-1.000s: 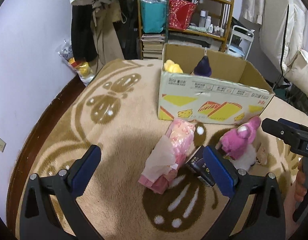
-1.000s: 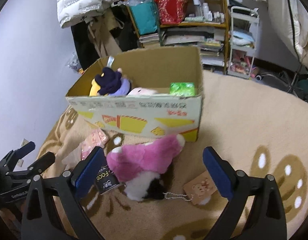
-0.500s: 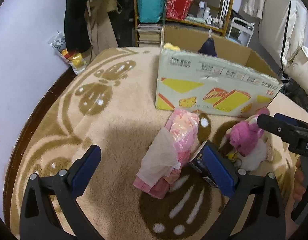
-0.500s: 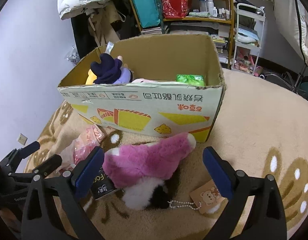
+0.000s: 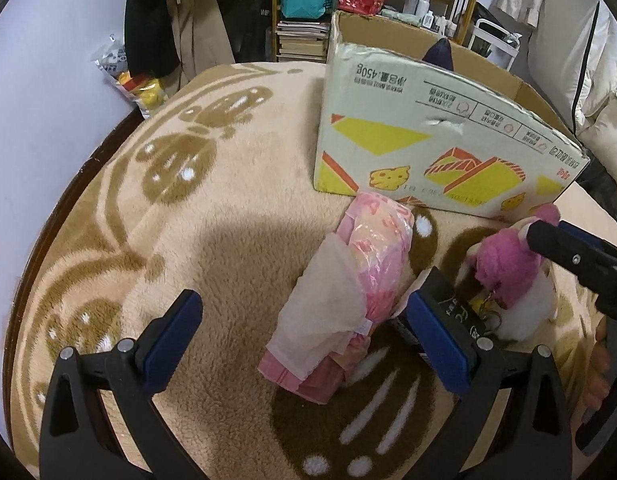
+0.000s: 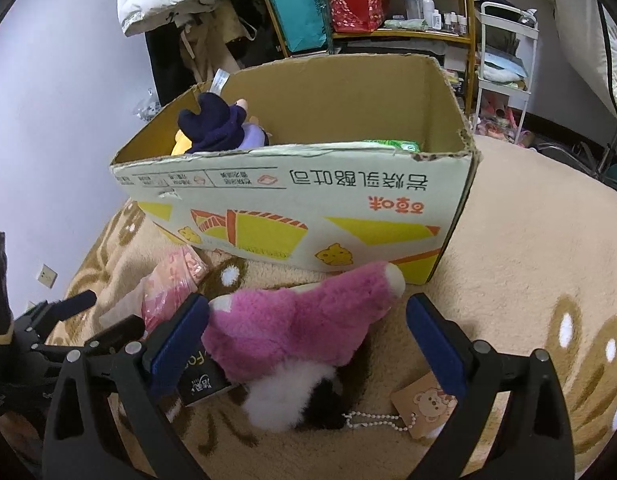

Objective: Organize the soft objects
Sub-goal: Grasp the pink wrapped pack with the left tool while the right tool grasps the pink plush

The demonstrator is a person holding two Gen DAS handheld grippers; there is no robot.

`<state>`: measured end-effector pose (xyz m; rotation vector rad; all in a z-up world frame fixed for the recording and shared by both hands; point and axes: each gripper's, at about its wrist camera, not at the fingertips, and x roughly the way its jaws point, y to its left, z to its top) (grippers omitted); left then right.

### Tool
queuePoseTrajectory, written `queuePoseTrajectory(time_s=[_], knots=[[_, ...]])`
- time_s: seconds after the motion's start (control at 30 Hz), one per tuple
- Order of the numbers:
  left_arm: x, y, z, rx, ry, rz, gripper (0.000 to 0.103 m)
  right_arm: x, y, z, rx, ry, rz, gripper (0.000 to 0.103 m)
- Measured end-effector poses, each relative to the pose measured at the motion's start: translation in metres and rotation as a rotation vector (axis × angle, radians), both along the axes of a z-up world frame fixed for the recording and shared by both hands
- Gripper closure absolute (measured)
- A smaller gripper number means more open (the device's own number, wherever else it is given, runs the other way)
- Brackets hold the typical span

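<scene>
On the beige patterned blanket (image 5: 236, 208), the left claw (image 5: 304, 332) gapes over the pink tissue pack (image 5: 348, 292), and the right claw (image 6: 308, 340), spread wide, straddles the pink plush (image 6: 292, 328) before the cardboard box (image 6: 308, 208): best to pinch its thick middle squarely.

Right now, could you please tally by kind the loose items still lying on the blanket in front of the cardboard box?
Plush toys: 1, pink plush
Tissue packs: 1, pink tissue pack
Dark packets: 1, black packet
Total: 3
</scene>
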<state>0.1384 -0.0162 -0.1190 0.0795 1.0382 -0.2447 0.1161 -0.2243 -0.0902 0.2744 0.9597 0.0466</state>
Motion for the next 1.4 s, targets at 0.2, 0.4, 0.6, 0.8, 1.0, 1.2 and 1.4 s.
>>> queuePoseTrajectory(time_s=[0.2, 0.4, 0.6, 0.8, 1.0, 1.2, 1.4], knots=[[0.002, -0.001, -0.005, 0.006, 0.012, -0.002, 0.002, 0.000, -0.003, 0.004, 0.019, -0.028, -0.012, 0.000], [0.005, -0.002, -0.011, 0.016, 0.029, -0.005, 0.002, 0.003, 0.001, -0.002, 0.011, -0.005, -0.001, 0.000], [0.009, -0.003, -0.020, 0.017, 0.045, -0.004, 0.002, 0.008, 0.002, -0.017, 0.017, 0.041, 0.001, 0.000], [0.014, -0.001, -0.026, -0.001, 0.059, 0.001, 0.002, 0.013, 0.001, -0.023, 0.054, 0.029, -0.029, 0.000], [0.018, -0.003, -0.029, -0.004, 0.060, -0.001, 0.002, 0.014, -0.002, -0.030, 0.089, 0.034, -0.052, 0.000], [0.017, -0.005, -0.028, -0.001, 0.056, -0.006, 0.004, 0.014, 0.003, -0.030, 0.055, 0.015, -0.053, 0.000], [0.017, -0.003, -0.028, -0.001, 0.046, 0.005, 0.011, 0.009, 0.007, -0.018, 0.033, -0.047, -0.039, 0.010]])
